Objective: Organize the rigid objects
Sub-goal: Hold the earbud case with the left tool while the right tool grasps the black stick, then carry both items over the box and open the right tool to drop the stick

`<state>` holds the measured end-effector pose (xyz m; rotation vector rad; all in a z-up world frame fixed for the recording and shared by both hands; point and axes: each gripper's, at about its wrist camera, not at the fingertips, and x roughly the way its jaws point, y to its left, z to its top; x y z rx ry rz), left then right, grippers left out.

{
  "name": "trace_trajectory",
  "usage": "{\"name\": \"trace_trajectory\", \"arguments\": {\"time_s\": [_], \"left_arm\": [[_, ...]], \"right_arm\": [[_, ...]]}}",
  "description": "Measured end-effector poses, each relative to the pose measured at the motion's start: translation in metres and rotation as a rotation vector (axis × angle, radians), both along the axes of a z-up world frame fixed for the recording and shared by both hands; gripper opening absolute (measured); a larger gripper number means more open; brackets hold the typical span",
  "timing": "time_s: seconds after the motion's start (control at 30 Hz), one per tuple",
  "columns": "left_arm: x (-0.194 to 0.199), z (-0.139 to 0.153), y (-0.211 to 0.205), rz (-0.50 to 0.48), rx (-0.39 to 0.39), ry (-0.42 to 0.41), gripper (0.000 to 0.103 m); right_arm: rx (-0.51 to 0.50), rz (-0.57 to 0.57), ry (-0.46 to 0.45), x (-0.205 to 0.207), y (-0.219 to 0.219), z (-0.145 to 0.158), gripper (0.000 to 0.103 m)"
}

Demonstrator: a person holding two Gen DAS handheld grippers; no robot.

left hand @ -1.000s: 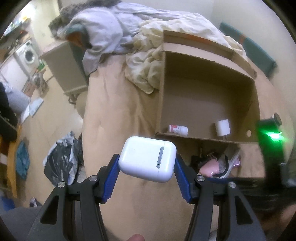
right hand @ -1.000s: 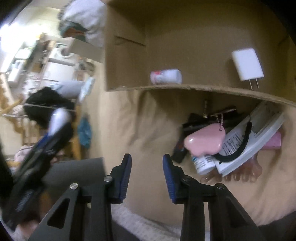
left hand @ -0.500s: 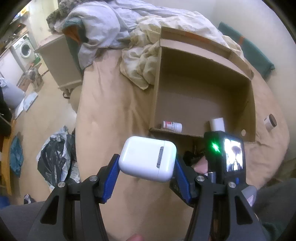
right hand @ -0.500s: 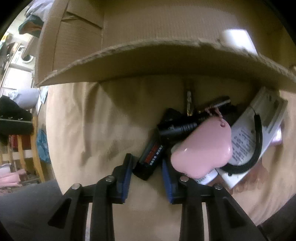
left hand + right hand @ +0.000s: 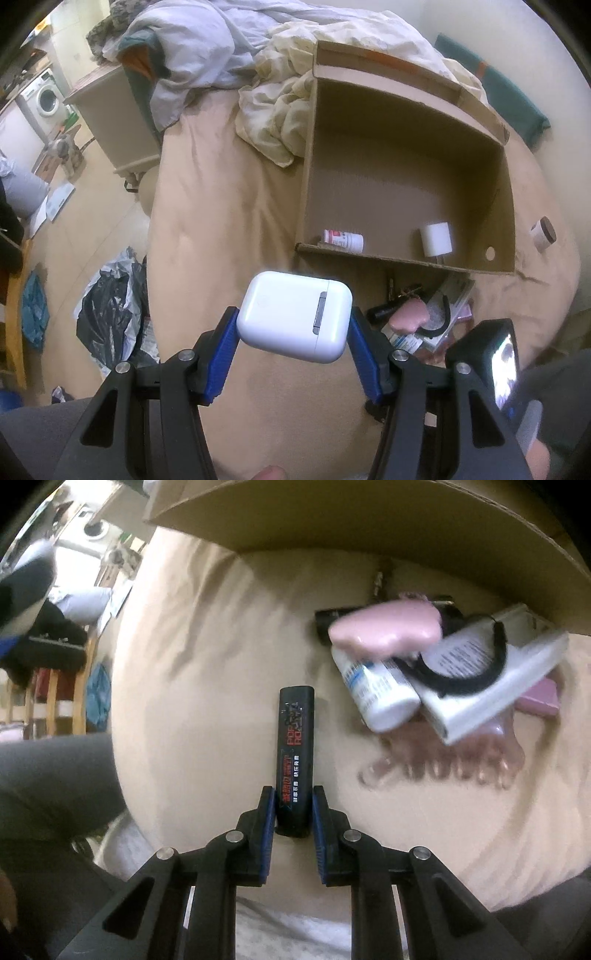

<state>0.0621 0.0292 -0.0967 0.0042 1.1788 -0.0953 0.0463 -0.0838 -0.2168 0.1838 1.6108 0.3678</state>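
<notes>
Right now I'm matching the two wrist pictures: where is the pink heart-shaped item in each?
Left wrist view: pink heart-shaped item at lower right, just past the earbuds case, below the cardboard box.
Right wrist view: upper right, topping the pile, above the white bottle.
Shared landmark: the cardboard box's near wall.

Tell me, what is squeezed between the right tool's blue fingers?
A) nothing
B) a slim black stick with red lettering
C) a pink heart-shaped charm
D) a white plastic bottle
B: the right wrist view shows the slim black stick with red lettering clamped at its near end between the right gripper's blue fingers.
</notes>
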Motion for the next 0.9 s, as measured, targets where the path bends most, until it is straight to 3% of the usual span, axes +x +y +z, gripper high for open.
{"name": "trace_trajectory", "arguments": {"time_s": [0.47, 0.9], "left_arm": [[0.006, -0.016, 0.003, 0.015, 0.050, 0.035, 0.054], [0.008, -0.020, 0.002, 0.014, 0.072, 0.039, 0.054]], "right_arm": [[-0.071, 0.014, -0.096, 0.021, 0.030, -0.009, 0.021], [0.021, -0.018, -0.132, -0.003, -0.010, 0.034, 0.020]]}}
